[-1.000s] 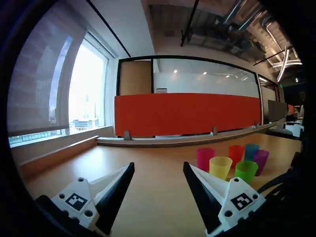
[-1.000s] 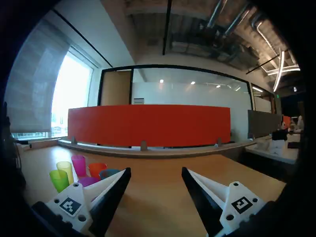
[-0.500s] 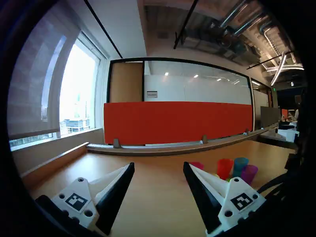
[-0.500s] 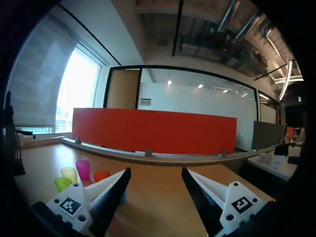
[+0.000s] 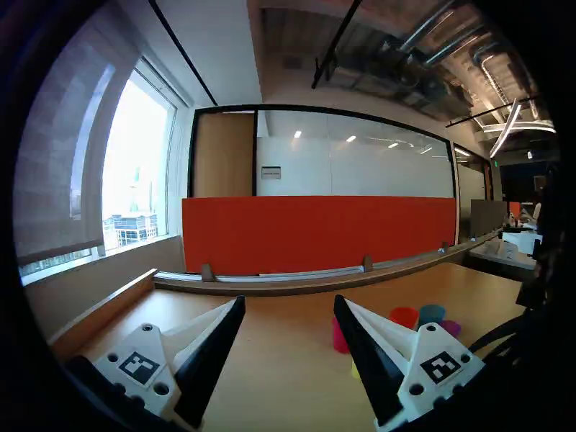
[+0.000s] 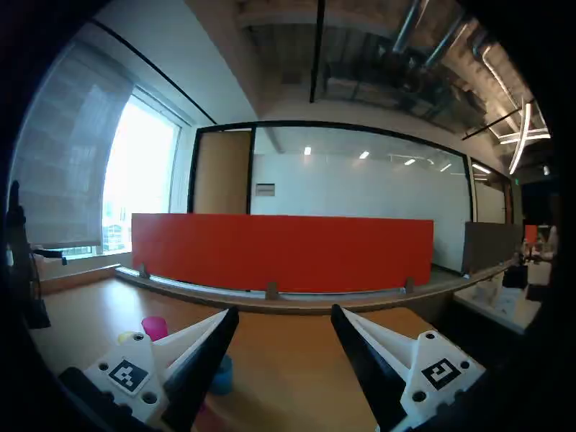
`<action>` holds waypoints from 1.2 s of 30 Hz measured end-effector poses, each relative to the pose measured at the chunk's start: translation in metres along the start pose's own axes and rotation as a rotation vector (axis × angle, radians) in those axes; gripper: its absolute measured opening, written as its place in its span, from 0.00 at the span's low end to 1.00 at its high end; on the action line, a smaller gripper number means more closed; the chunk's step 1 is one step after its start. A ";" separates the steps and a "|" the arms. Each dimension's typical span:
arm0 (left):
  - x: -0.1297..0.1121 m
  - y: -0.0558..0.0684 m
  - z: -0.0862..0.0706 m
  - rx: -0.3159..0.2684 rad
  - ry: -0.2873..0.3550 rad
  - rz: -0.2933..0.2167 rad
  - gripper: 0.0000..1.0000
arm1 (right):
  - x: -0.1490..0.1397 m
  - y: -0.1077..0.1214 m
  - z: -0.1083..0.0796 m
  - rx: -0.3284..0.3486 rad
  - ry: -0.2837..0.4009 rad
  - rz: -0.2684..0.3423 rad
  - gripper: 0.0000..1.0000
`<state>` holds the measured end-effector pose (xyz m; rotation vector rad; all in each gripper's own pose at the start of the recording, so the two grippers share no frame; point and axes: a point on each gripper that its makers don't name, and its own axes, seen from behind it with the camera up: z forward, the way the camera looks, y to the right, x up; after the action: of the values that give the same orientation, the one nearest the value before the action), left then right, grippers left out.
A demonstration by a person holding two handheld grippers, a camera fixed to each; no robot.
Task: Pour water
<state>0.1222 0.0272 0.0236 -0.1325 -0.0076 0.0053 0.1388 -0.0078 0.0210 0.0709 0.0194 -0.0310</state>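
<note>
Several small coloured plastic cups stand in a cluster on the wooden table point(image 5: 288, 360). In the left gripper view a pink cup point(image 5: 339, 337), an orange cup point(image 5: 404, 317), a blue cup point(image 5: 432, 314) and a purple cup point(image 5: 451, 327) peek out behind the right finger. My left gripper point(image 5: 288, 315) is open with nothing between its fingers. In the right gripper view a pink cup point(image 6: 154, 327), a yellow cup point(image 6: 128, 336) and a blue cup point(image 6: 222, 374) sit low on the left, partly behind the left finger. My right gripper point(image 6: 283, 322) is open and holds nothing.
A long orange divider panel point(image 5: 317, 234) runs along the table's far edge. A bright window point(image 5: 133, 194) is on the left. Another desk point(image 6: 504, 302) with objects lies to the right. A dark stand point(image 6: 21, 273) rises at the left edge of the right gripper view.
Both cameras have tilted upward, so the cups have slid lower in each view and are now more hidden behind the fingers. Both grippers stayed open.
</note>
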 end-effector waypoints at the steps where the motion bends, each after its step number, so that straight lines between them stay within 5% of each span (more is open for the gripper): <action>1: 0.001 0.001 0.000 -0.003 -0.002 0.001 0.91 | -0.001 0.001 0.001 0.000 -0.006 0.000 1.00; 9: 0.009 0.006 0.005 -0.026 -0.018 -0.001 0.91 | 0.000 0.002 0.005 0.008 -0.039 0.027 0.99; 30: 0.074 0.020 0.024 -0.092 0.002 0.056 0.91 | 0.045 0.006 0.021 0.029 -0.040 0.007 0.99; 36: 0.066 0.032 0.027 -0.132 -0.018 0.065 0.91 | 0.044 0.005 0.025 0.048 -0.055 -0.007 0.99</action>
<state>0.1879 0.0629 0.0470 -0.2650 -0.0218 0.0710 0.1837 -0.0058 0.0450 0.1180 -0.0356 -0.0402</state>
